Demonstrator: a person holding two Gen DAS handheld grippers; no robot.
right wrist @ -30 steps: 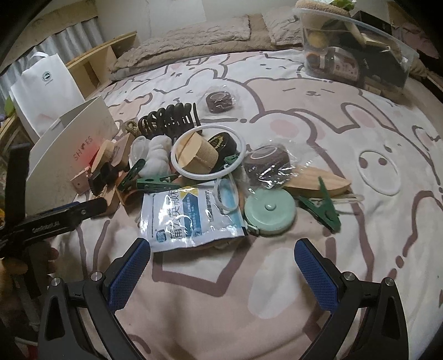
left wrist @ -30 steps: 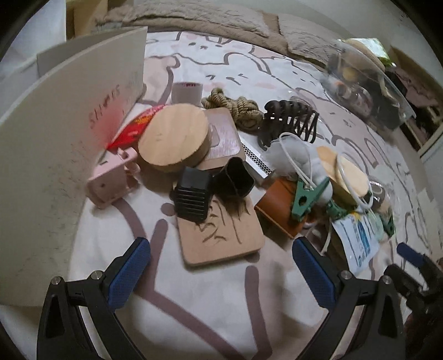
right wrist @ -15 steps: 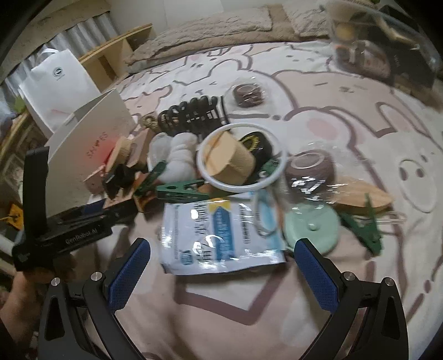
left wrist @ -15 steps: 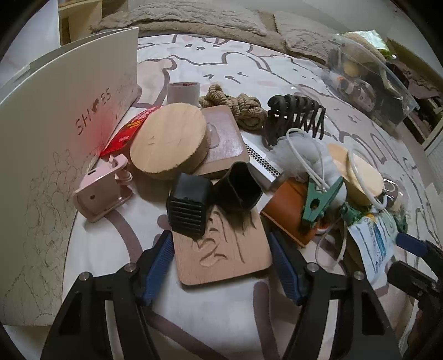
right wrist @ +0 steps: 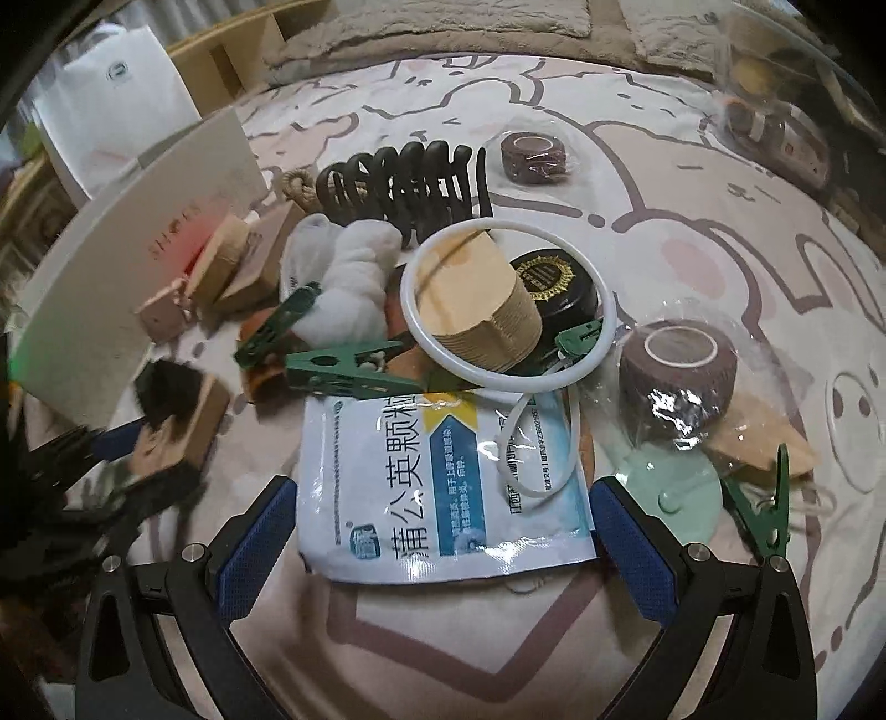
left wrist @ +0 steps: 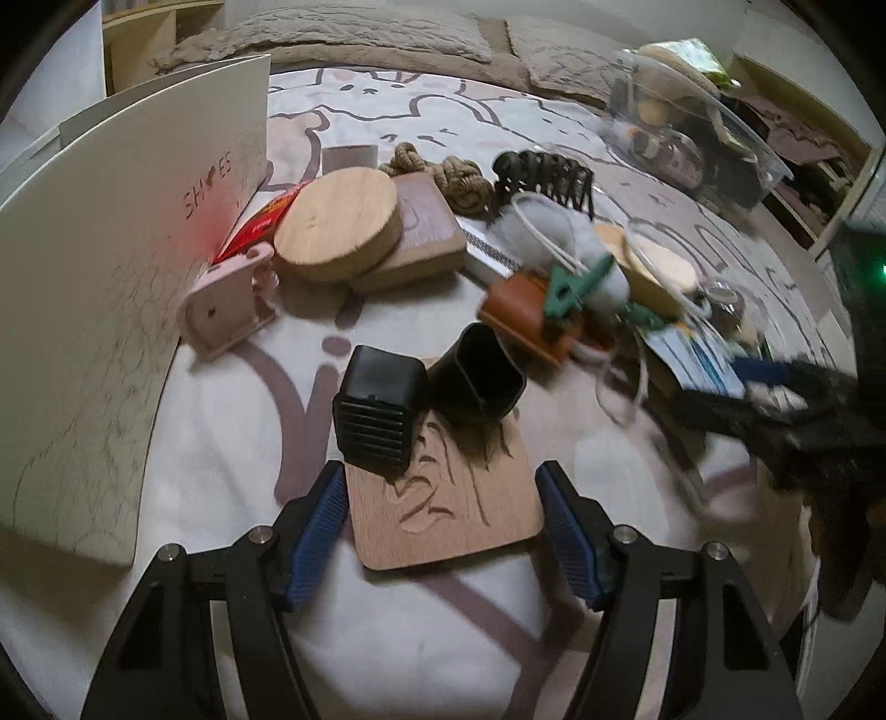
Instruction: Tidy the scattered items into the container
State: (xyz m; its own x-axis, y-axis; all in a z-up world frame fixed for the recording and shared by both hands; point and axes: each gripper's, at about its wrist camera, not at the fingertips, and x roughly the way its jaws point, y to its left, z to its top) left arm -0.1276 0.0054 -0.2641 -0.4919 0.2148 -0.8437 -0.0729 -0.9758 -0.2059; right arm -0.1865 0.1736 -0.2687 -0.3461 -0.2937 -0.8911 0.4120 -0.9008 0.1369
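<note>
On the cluttered bedspread [left wrist: 387, 637], left jaws grasp the carved board [left wrist: 443, 498]; right jaws released.

Soft daylight, fisheye warp, edge blur

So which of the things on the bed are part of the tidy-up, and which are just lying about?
Job in hand:
- carved wooden board, between the left claw pads
- white-and-blue sachet, between the open right claw pads
- hair claw clip
- white ring
- clear container

Lying about:
- shoe box lid
- white paper bag
- pillows
</note>
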